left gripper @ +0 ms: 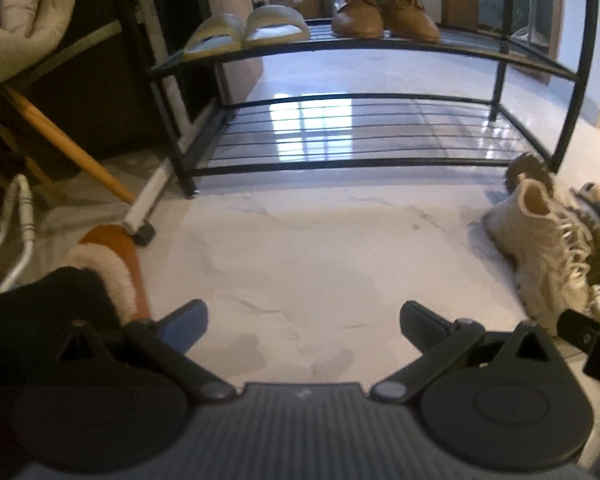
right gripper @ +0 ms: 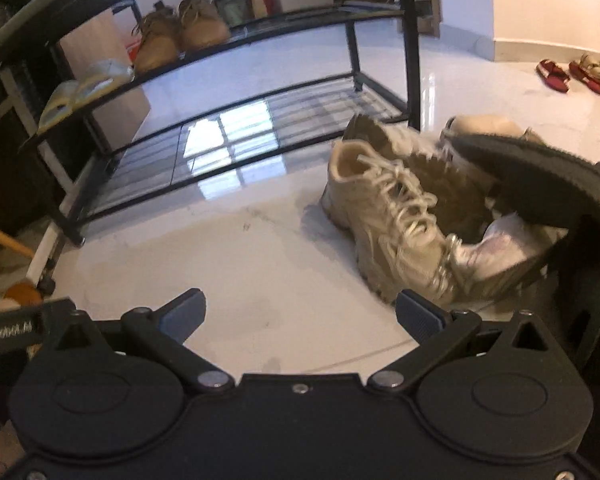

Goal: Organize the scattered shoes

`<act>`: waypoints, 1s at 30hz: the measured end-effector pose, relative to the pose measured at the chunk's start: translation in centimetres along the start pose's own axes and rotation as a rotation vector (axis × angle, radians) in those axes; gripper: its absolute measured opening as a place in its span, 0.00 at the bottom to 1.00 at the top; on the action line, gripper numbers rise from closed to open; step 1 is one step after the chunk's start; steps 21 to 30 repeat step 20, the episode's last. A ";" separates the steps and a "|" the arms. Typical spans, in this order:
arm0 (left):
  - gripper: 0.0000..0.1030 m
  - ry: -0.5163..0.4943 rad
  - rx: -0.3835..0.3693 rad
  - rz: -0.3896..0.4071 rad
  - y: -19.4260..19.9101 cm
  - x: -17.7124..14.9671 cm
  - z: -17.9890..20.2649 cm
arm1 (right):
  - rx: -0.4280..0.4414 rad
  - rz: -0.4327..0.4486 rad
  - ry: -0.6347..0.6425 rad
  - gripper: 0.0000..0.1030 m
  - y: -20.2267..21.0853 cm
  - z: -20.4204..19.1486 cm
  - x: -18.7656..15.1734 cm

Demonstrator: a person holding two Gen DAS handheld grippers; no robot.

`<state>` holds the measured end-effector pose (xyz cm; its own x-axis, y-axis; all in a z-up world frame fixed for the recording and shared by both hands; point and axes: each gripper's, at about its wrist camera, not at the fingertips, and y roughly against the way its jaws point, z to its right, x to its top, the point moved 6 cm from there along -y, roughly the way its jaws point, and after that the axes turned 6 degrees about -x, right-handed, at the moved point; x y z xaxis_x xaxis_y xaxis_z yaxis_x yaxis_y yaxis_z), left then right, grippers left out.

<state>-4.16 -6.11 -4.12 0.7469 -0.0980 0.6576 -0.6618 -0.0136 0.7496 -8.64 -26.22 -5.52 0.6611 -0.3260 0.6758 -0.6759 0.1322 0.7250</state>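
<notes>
A black wire shoe rack [left gripper: 340, 46] stands ahead on the marble floor. Its upper shelf holds a pair of cream slippers [left gripper: 246, 30] and a pair of tan lace-up shoes [left gripper: 384, 12]; its lower shelf [left gripper: 360, 136] is bare. A pile of shoes lies to the right: a cream sneaker [right gripper: 388, 216], a dark olive shoe [right gripper: 448, 196] behind it, a silvery shoe [right gripper: 496, 252] and an upturned black-soled shoe [right gripper: 540, 176]. The cream sneaker also shows in the left wrist view [left gripper: 548, 248]. My left gripper [left gripper: 304, 328] is open and empty over the floor. My right gripper [right gripper: 300, 316] is open and empty, left of the pile.
An orange slipper with white fleece lining [left gripper: 112, 268] lies at the left. A wooden chair leg [left gripper: 68, 144] and a white frame on a caster [left gripper: 144, 216] stand left of the rack. Red shoes [right gripper: 568, 76] lie far right near the wall.
</notes>
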 end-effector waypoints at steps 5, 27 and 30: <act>0.99 0.023 -0.010 -0.010 -0.1 0.1 -0.2 | 0.005 0.035 0.019 1.00 0.7 -0.6 0.4; 0.99 0.015 -0.073 -0.033 -0.6 -1.3 0.5 | -0.022 0.028 0.011 1.00 -1.1 0.1 -1.9; 0.99 0.015 -0.073 -0.033 -0.6 -1.3 0.5 | -0.022 0.028 0.011 1.00 -1.1 0.1 -1.9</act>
